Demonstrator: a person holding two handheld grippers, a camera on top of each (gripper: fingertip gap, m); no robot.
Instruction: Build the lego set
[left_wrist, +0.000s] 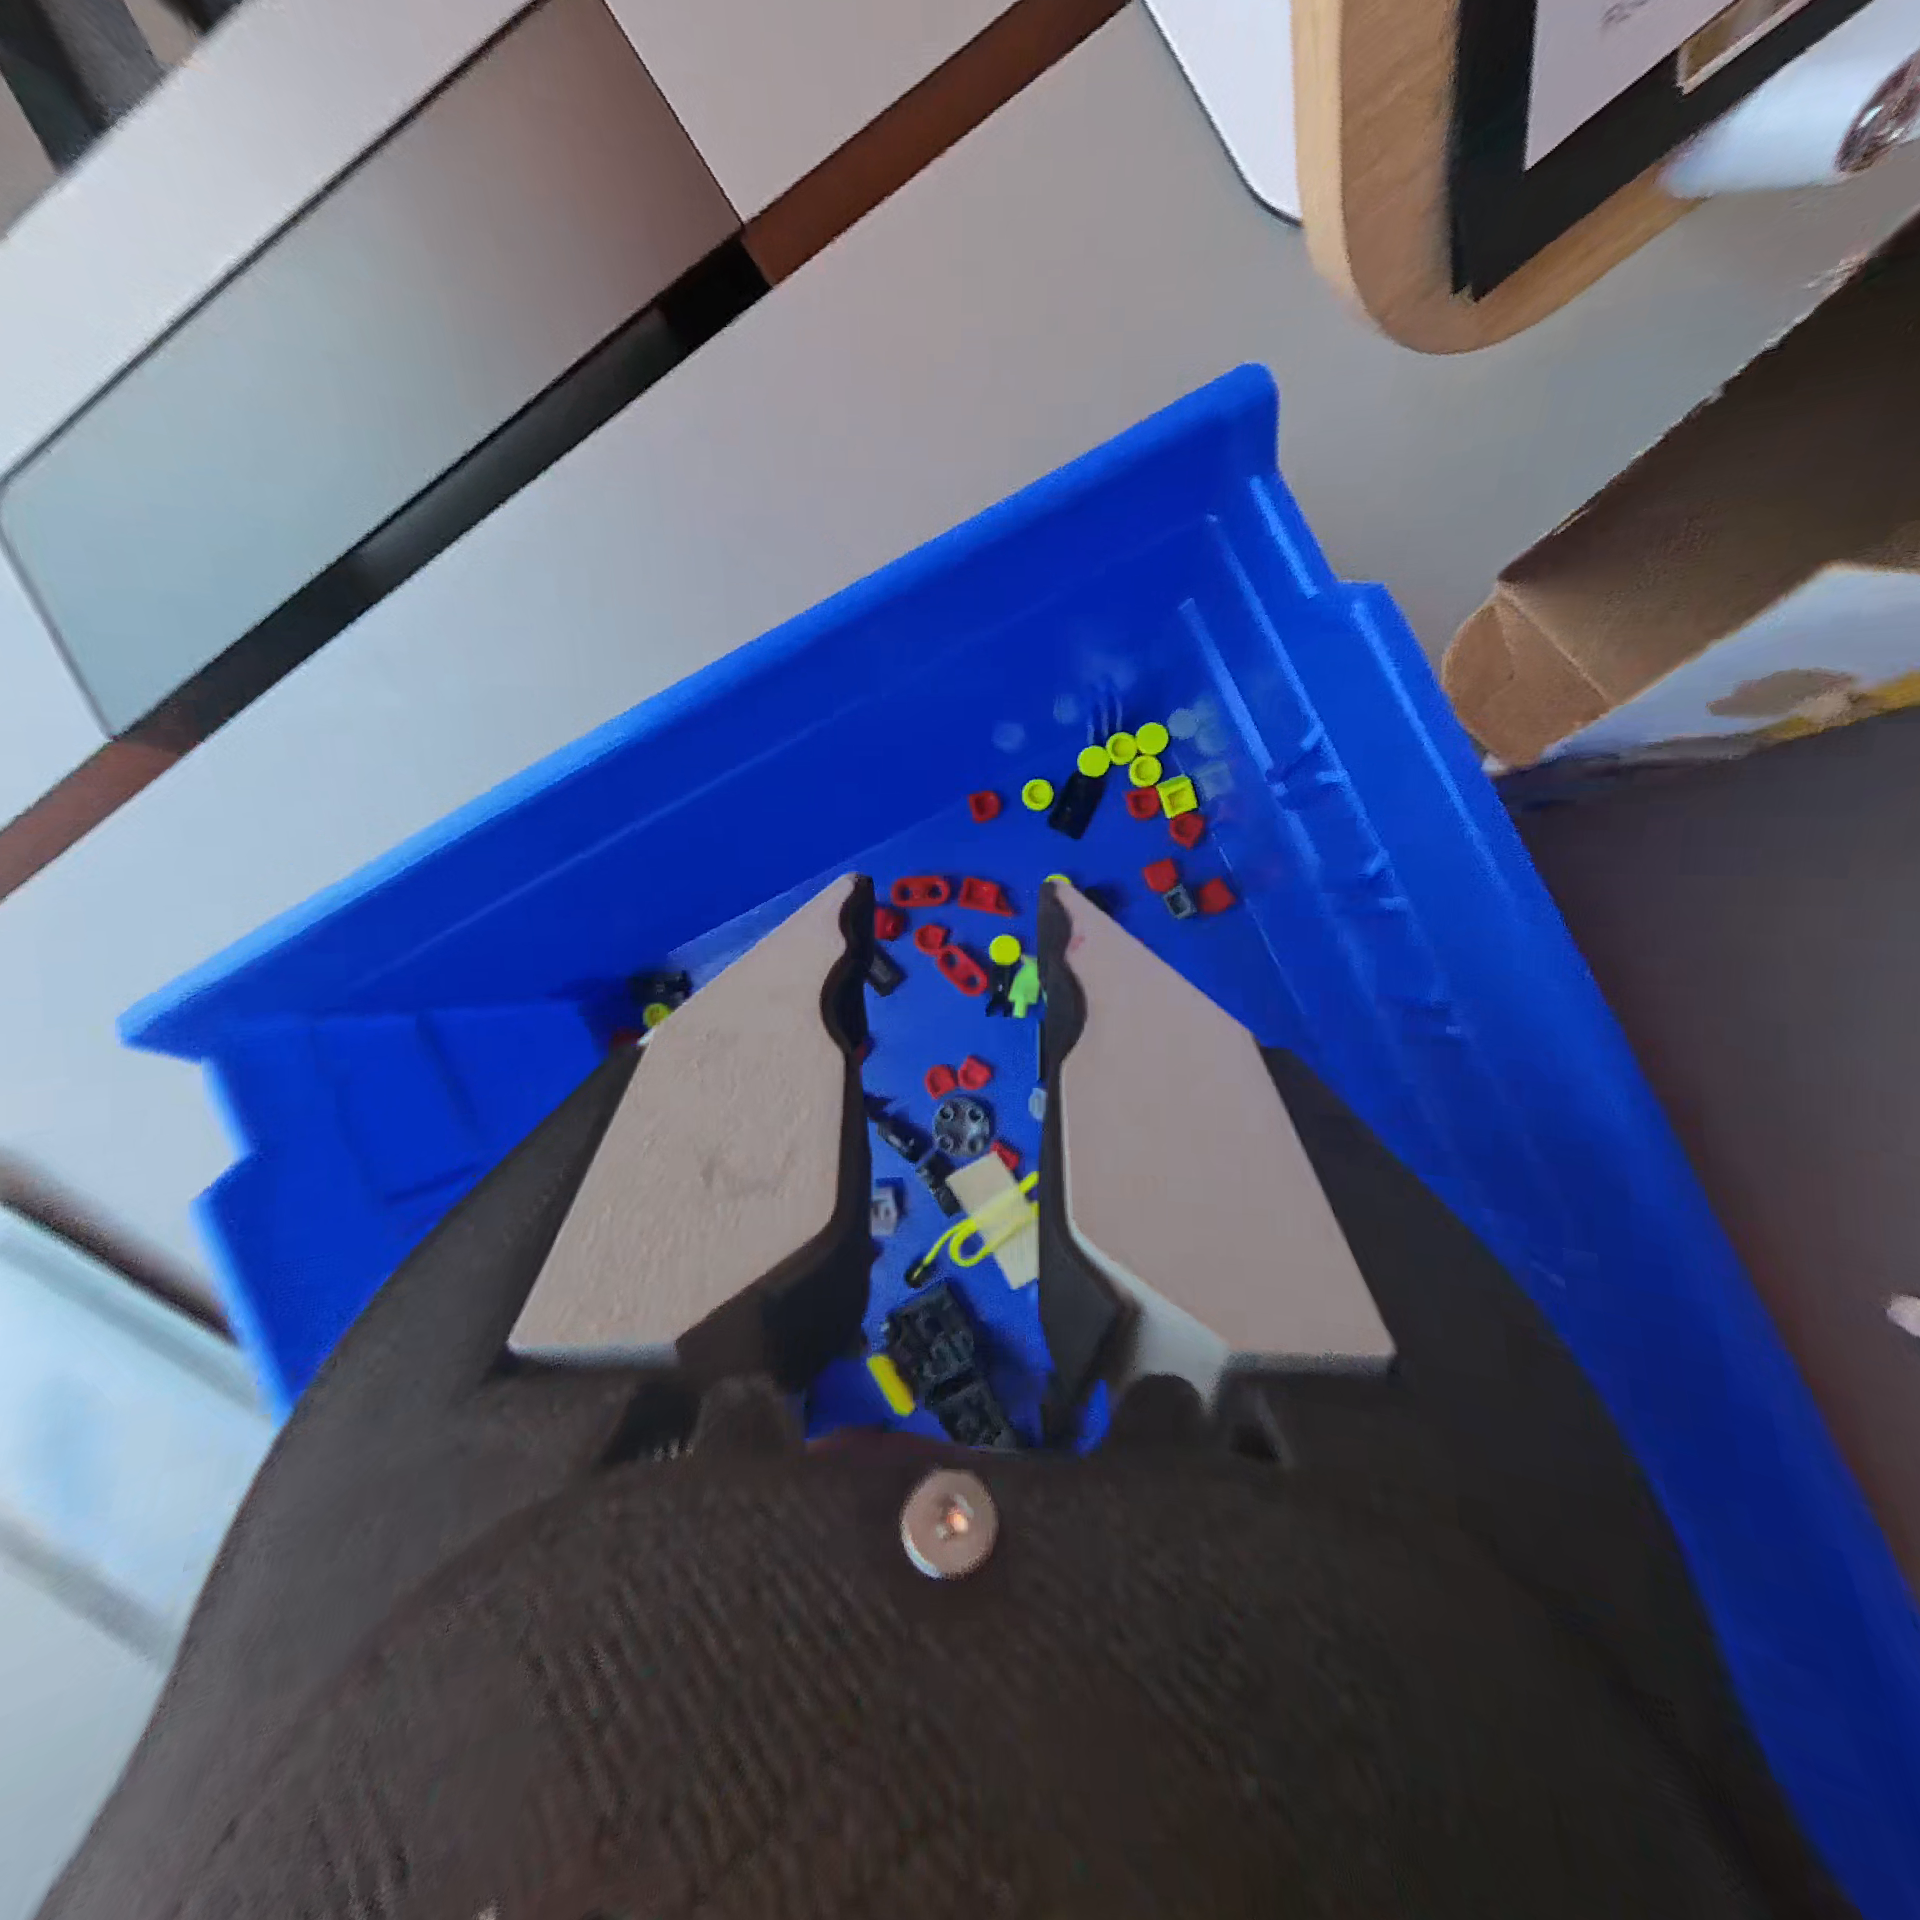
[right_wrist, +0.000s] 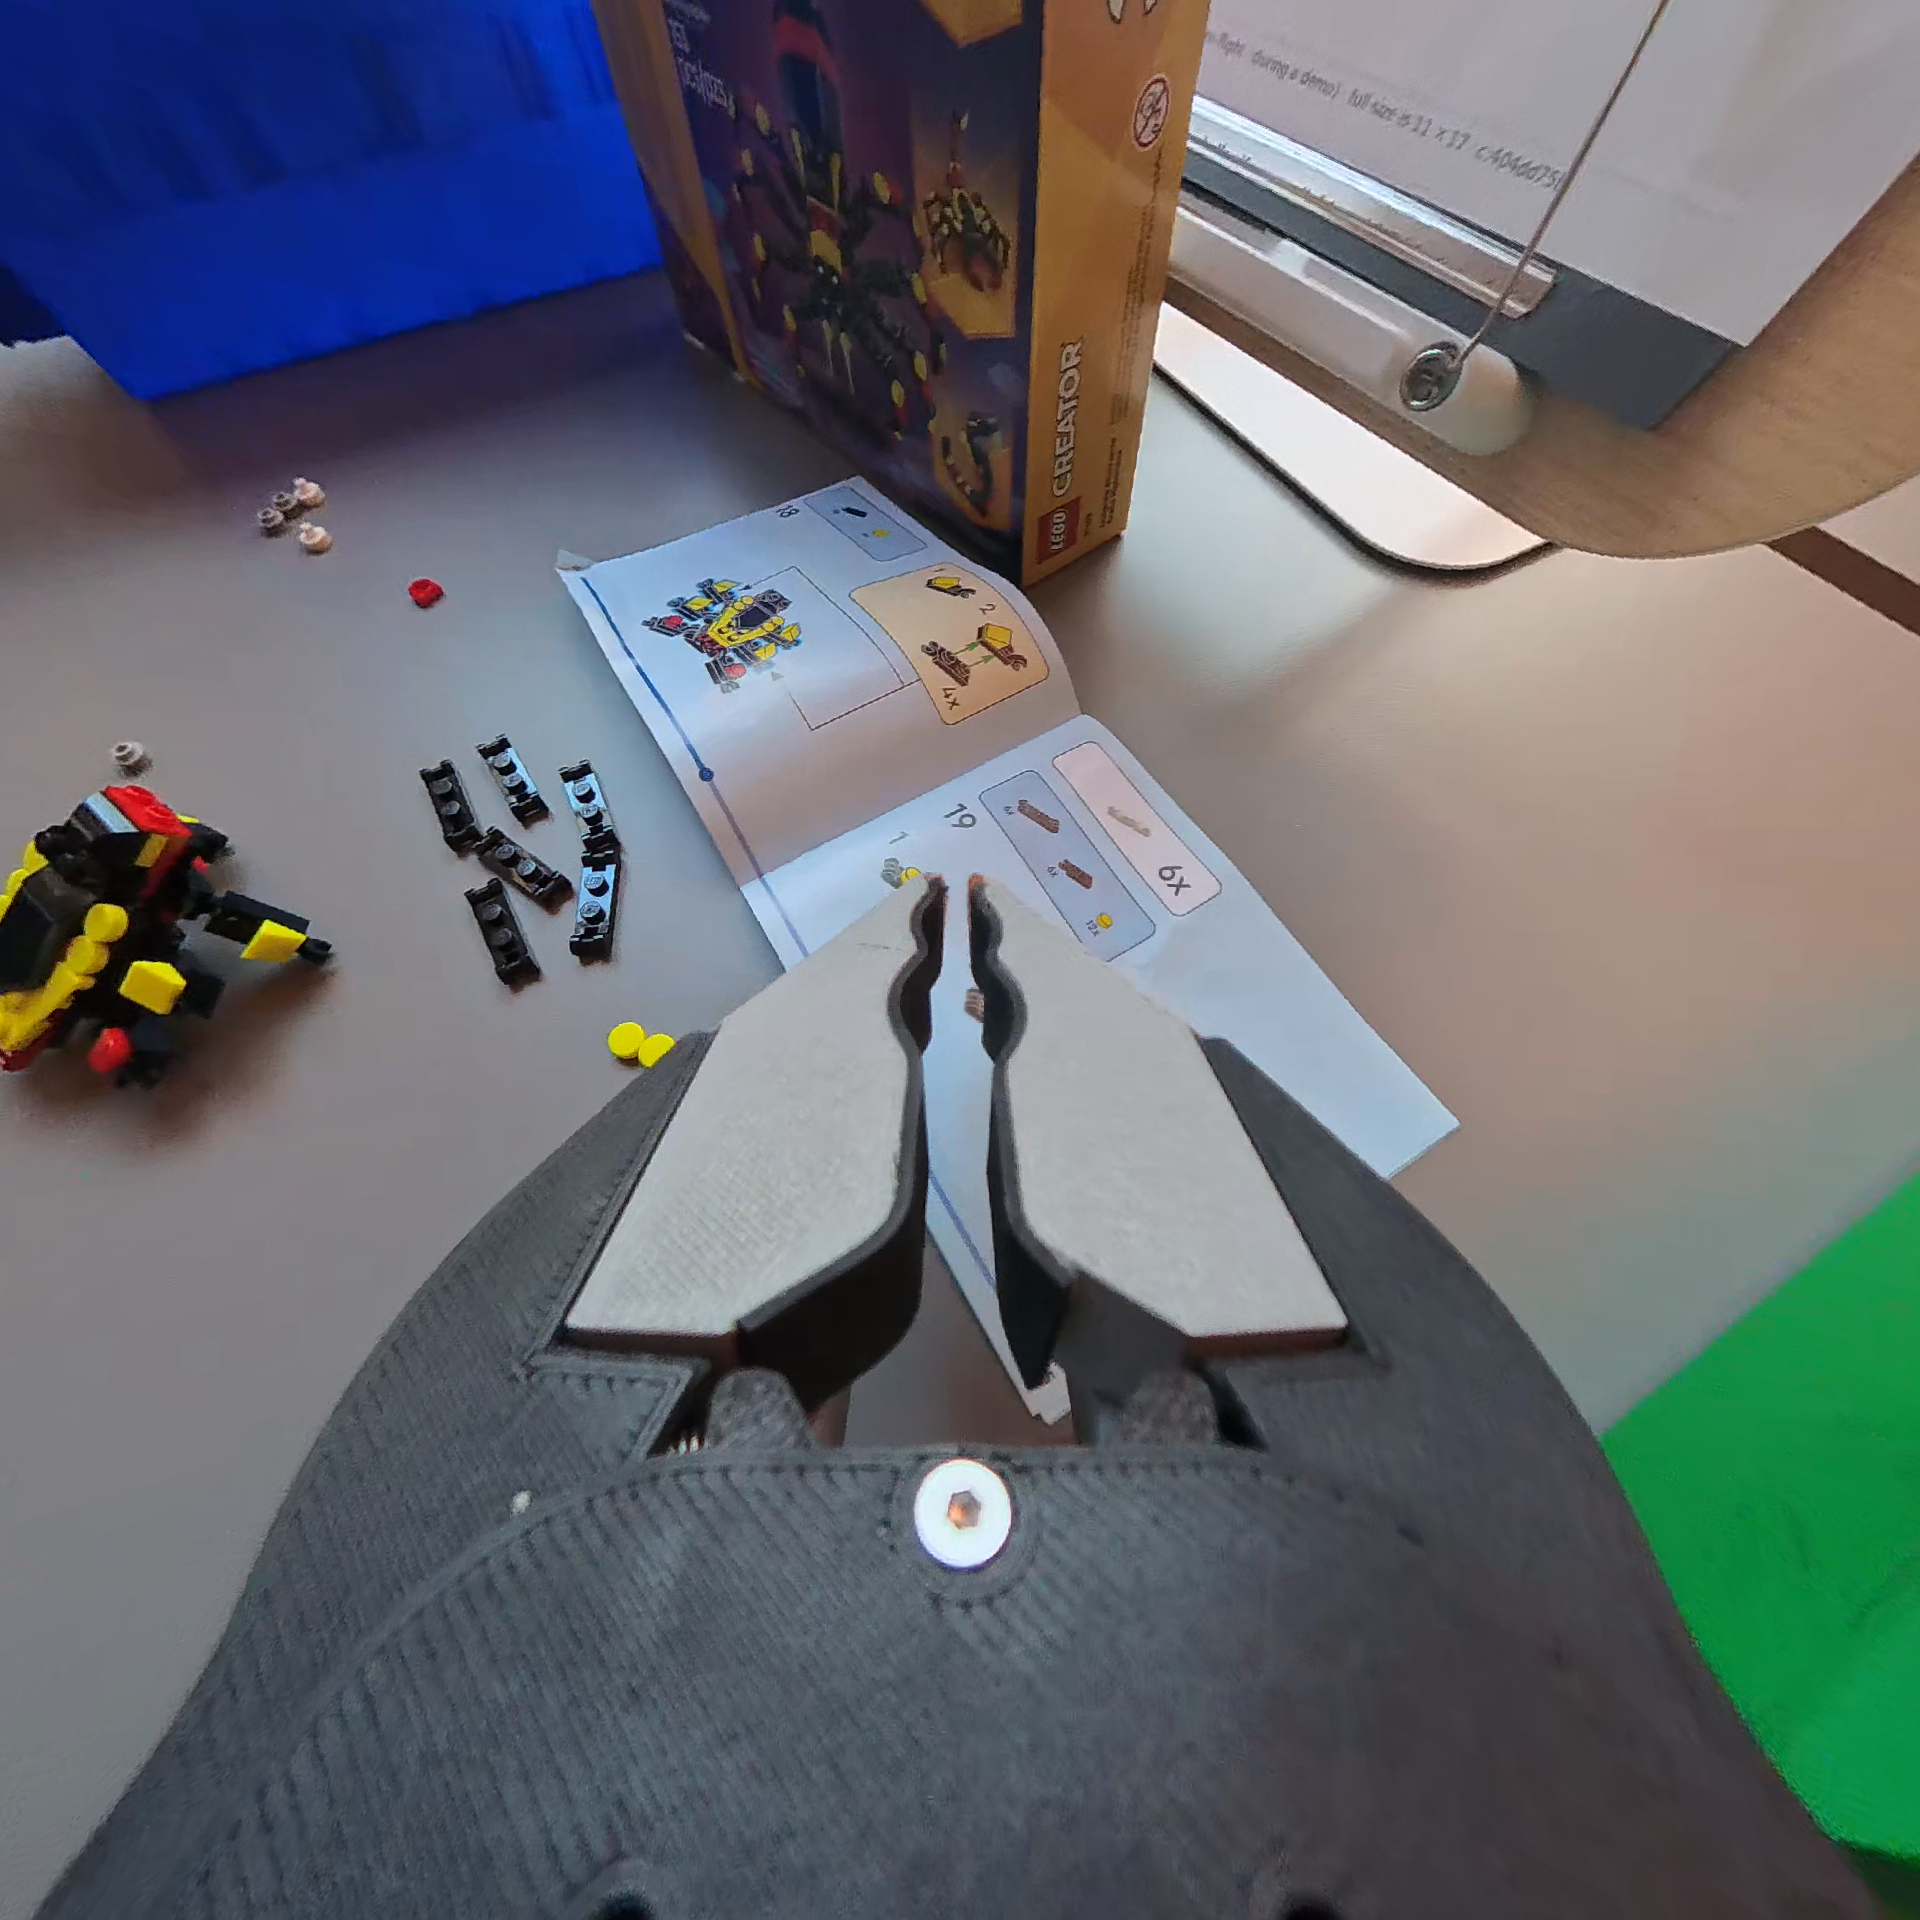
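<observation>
The left tool (left_wrist: 954, 894) hangs open above the blue bin (left_wrist: 727, 727), loose bricks (left_wrist: 961, 961) straight below its tips, while the right tool (right_wrist: 956, 885), nearly closed and empty, hovers over the booklet (right_wrist: 831, 727).

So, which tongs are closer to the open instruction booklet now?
Right. The right tongs hang directly above the open instruction booklet, nearly shut and empty. The left tongs are open over the blue parts bin, away from it.
</observation>
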